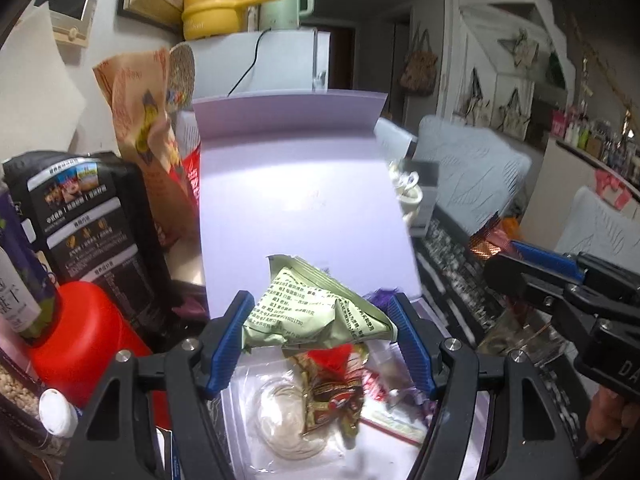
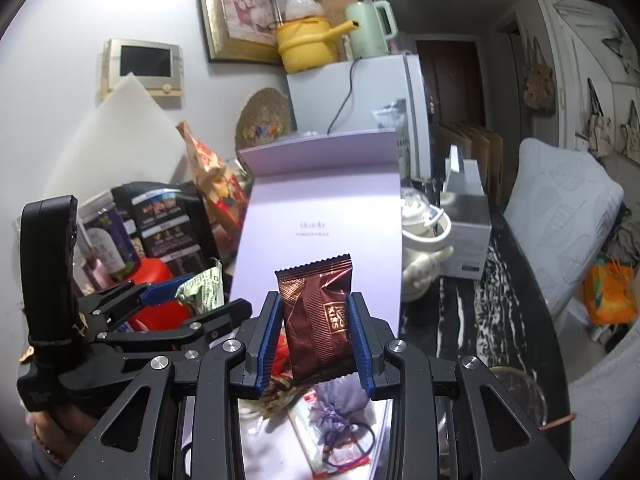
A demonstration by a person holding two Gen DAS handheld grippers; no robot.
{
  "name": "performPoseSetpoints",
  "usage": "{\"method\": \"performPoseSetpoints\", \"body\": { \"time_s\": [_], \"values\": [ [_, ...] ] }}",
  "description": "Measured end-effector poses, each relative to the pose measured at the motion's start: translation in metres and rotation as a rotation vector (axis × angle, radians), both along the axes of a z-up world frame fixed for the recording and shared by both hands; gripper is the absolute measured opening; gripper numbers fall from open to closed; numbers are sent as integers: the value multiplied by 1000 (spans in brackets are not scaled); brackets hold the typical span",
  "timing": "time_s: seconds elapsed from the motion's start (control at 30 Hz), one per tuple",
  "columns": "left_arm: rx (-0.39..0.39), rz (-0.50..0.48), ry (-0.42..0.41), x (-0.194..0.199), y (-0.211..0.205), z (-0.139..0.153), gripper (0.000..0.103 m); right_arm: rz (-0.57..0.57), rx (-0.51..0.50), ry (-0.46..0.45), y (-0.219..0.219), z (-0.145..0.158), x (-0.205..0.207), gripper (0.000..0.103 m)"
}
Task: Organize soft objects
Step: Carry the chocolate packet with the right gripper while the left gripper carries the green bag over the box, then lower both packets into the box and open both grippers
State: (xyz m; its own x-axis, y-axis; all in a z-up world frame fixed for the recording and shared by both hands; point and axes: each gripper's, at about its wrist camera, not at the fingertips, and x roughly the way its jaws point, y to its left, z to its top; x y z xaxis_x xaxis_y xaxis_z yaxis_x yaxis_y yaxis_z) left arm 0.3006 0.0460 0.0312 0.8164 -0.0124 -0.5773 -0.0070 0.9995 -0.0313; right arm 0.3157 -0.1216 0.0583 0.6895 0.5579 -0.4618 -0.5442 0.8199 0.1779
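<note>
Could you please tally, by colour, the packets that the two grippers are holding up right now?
Green packets: 1, the crumpled green packet in the left gripper
Brown packets: 1, the brown packet in the right gripper
Total: 2

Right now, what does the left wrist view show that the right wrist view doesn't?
Left only: the noodle pack lying under the left tongs, and the print side of the green packet they hold. Right only: the brown packet upright in the shut right tongs, the purple sachet below, the wall screen. Both: the lilac box lid, yellow pot, green kettle.
</note>
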Motion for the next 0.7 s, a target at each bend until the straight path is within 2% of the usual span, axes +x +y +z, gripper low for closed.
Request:
{"method": "performPoseSetpoints", "body": {
  "time_s": [0.23,0.5,0.7],
  "values": [
    [22,11,92,18,1,-26,69,23,-23,68,8,-20,14,33],
    [68,23,158,30,-3,-48,69,36,-45,122,16,-40,27,33],
    [58,16,227,40,0,-65,69,56,-30,172,19,-52,36,33]
  ]
}}
